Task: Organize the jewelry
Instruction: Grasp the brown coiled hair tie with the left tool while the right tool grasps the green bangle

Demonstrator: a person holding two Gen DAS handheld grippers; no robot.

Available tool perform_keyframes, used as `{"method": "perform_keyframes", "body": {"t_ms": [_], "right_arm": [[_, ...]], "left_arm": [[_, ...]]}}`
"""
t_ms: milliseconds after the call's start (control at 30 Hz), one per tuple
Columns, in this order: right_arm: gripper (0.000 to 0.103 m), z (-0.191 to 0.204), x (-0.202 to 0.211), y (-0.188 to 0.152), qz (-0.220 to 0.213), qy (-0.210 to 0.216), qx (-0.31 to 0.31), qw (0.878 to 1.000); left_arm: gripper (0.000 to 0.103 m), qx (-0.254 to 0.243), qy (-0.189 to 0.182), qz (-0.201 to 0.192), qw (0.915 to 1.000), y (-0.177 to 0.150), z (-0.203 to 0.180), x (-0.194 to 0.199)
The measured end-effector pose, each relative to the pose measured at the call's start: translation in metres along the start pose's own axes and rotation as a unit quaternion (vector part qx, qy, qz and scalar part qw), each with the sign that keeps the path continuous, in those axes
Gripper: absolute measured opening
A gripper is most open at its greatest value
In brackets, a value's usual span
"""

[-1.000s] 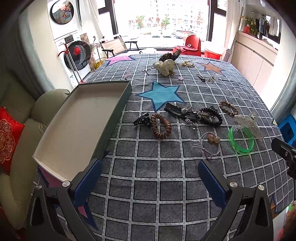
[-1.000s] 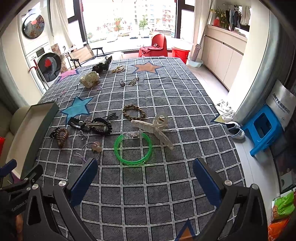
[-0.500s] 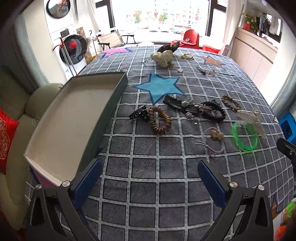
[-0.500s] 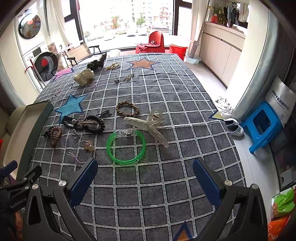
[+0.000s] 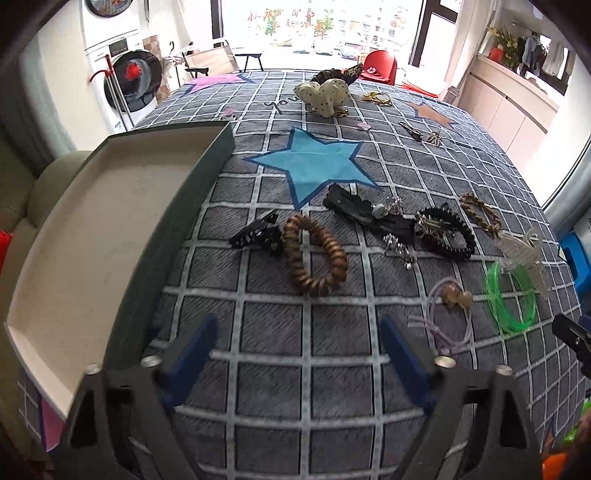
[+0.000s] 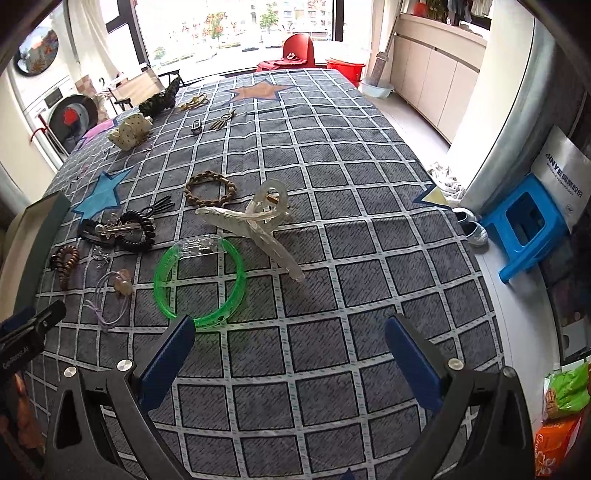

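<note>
Now | left gripper [image 5: 295, 350] jaws closing, empty, near brown ring [image 5: 316, 254] | right gripper [image 6: 291, 354] spread by green bangle [image 6: 199, 282] | tray [image 5: 74, 258] waits left

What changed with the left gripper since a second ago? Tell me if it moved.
Yes. The left gripper came down and forward toward the brown spiral hair tie, which looms larger against the blue star; its empty jaws are closing.

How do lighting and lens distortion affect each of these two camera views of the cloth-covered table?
Left wrist view: the window is washed out with glare, the fisheye lens bends the tray edge into a curve, and the corners go dark. Right wrist view: daylight is even with soft shadows, the green bangle stays sharp, and the cloth grid lines bow outward towards the edges.
</note>
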State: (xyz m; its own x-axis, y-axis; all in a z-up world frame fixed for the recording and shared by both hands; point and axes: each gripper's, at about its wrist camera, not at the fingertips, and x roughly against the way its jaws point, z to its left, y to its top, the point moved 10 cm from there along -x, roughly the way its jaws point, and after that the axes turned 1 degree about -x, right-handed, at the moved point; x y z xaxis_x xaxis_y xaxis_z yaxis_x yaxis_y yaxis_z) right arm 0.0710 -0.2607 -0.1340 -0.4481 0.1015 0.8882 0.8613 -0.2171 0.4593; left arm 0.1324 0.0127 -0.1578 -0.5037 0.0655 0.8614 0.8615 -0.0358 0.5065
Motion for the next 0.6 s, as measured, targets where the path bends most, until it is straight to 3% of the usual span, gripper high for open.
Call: {"method": "perform_keyframes", "body": {"t_ms": [133, 333, 433, 500, 600], "right_arm": [[0.099, 0.016, -0.004, 0.001, 0.006, 0.030, 0.006, 1.000], [0.077, 0.036, -0.027, -0.001, 0.031, 0.040, 0.013, 0.999], [0.073, 0.042, -0.035, 0.005, 0.029, 0.032, 0.014, 0.999], [0.069, 0.045, -0.039, 0.007, 0.025, 0.018, 0.023, 0.999], [0.060, 0.046, -0.041, 0.009, 0.018, 0.004, 0.036, 0.999]], "left_arm": [[0.067, -0.008, -0.011, 0.004, 0.9999, 0.005, -0.007, -0.011], [0.065, -0.026, -0.010, -0.001, 0.9996, 0.012, -0.017, -0.018], [0.052, -0.036, -0.004, -0.006, 0.9993, 0.016, -0.021, -0.019], [0.036, -0.040, -0.007, -0.008, 0.9991, 0.018, -0.023, -0.019], [0.032, -0.043, -0.017, -0.010, 0.9989, 0.018, -0.024, -0.018]]}}
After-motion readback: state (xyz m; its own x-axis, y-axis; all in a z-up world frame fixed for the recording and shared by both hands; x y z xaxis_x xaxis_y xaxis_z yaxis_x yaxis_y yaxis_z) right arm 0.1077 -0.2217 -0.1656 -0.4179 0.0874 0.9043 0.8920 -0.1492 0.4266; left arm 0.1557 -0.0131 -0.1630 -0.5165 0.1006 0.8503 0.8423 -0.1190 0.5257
